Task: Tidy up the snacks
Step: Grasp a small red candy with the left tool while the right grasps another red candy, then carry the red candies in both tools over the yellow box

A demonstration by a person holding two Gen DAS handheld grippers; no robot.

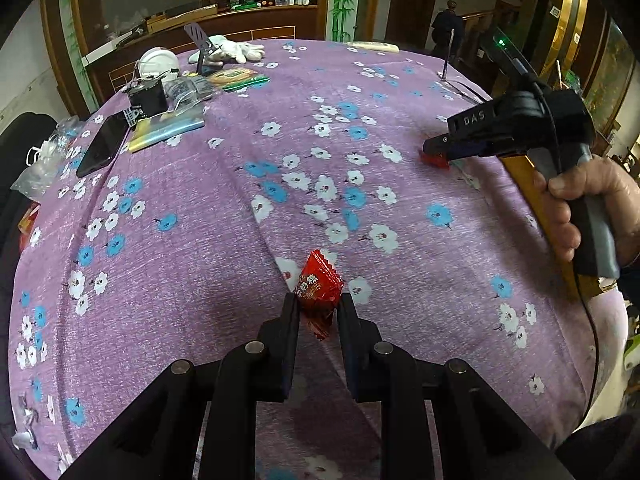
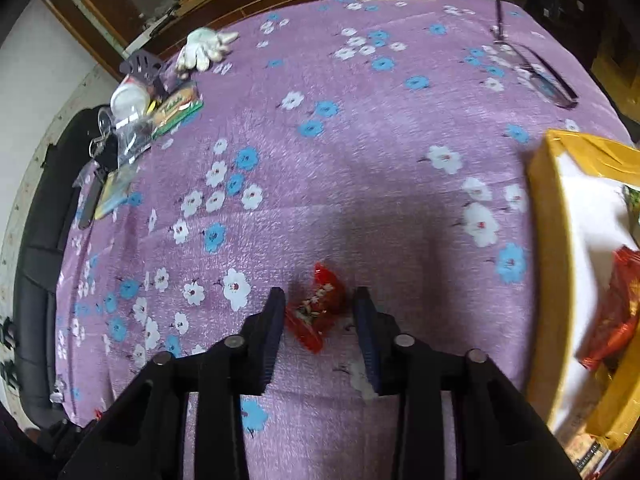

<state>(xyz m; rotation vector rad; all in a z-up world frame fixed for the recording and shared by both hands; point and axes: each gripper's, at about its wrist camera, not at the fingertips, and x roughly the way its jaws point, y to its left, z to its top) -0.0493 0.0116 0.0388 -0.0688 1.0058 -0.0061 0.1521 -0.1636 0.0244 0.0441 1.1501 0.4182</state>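
In the left wrist view my left gripper [image 1: 319, 301] is shut on a red wrapped candy [image 1: 318, 290], held just over the purple flowered tablecloth [image 1: 200, 280]. Far right in that view, a hand holds my right gripper [image 1: 435, 148], tips down over a second red candy [image 1: 434, 159]. The right wrist view shows that candy [image 2: 316, 306] lying on the cloth between my right gripper's [image 2: 319, 302] fingers. The left pad is at its edge and a gap shows on the right side. A yellow box [image 2: 552, 240] with red packets [image 2: 616, 312] inside stands at the right.
At the table's far left lie a phone [image 1: 105, 144], snack packets [image 1: 168, 130], a black box [image 1: 147, 96], a white container [image 1: 159, 62] and white gloves [image 1: 232, 50]. A swatter-like wire tool [image 2: 532, 68] lies at the far right. A person [image 1: 448, 24] stands in the background.
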